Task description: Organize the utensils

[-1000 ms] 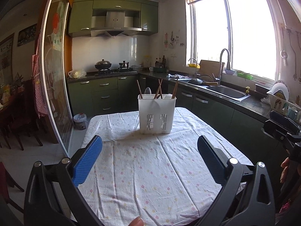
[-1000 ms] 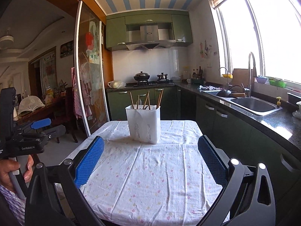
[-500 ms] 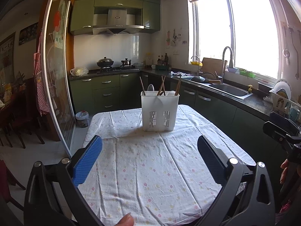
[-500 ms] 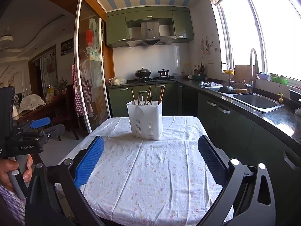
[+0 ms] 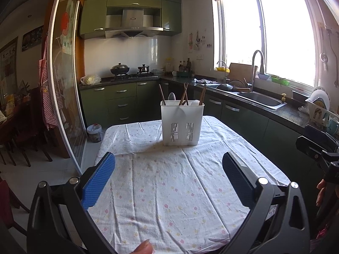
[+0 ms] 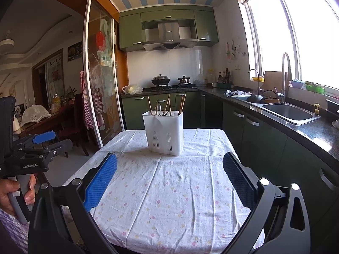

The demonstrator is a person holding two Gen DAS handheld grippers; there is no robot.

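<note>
A white slotted utensil holder point(image 5: 181, 124) point(image 6: 163, 132) stands upright at the far end of the table. Several brown chopsticks point(image 5: 184, 94) point(image 6: 168, 104) and a white spoon point(image 5: 171, 96) stick out of it. My left gripper point(image 5: 168, 165) hovers open over the near half of the table, with nothing between its blue pads. My right gripper point(image 6: 169, 166) is open and empty too, well short of the holder. The left gripper also shows at the left edge of the right wrist view, held by a hand point(image 6: 12, 192).
The table wears a white flowered cloth point(image 5: 169, 186) point(image 6: 175, 188). A dark counter with a sink point(image 5: 260, 100) point(image 6: 290, 111) runs along the right, under a bright window. Green cabinets and a stove point(image 5: 131, 76) stand behind. A glass sliding door point(image 5: 65, 97) is at the left.
Both views have tilted slightly upward, so the holder sits a little higher in frame. Both grippers stay open and empty. Nothing on the table has moved.
</note>
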